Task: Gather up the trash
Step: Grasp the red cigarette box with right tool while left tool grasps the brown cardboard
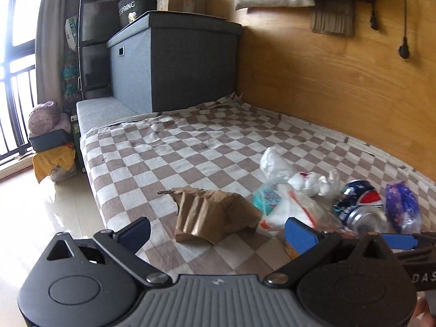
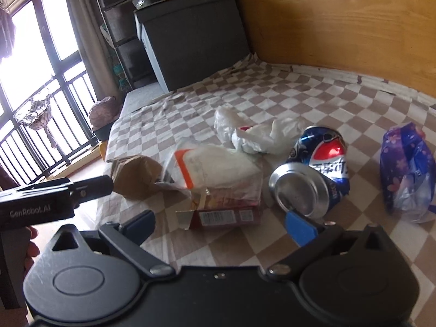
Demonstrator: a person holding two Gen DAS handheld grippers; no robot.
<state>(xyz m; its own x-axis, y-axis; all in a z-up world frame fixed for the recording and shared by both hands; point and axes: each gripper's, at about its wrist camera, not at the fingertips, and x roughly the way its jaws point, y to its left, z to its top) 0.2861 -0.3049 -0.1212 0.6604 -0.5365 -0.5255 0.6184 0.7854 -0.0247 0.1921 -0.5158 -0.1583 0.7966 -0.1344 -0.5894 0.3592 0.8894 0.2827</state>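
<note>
Both my grippers hang over the near edge of the bed, and neither holds anything. My left gripper has its jaws spread wide, lined up on the crumpled brown paper bag, which lies just beyond them, not touching. My right gripper also has its jaws wide open, with the red carton between the fingers but ungripped, as far as I can tell.

All the trash sits on the checked bedsheet, bunched at the near right. Left to right in the right wrist view:
- brown paper bag, nearest the bed's left edge
- clear plastic pouch with an orange strip, lying over the red carton
- crumpled white plastic bag, just behind the pouch
- crushed Pepsi can, on its side, open base towards me, beside the pouch
- purple flowered plastic bag, apart at the far right

The left view also shows a teal-printed wrapper tucked behind the paper bag.

Progress: I'd judge the task barely begun. Nothing is lifted, and I see no bin or collection bag in either view, so I can't tell where the trash goes. Every piece listed is left to pick up. Likely first grabs: paper bag on the left, carton or pouch on the right.
</note>
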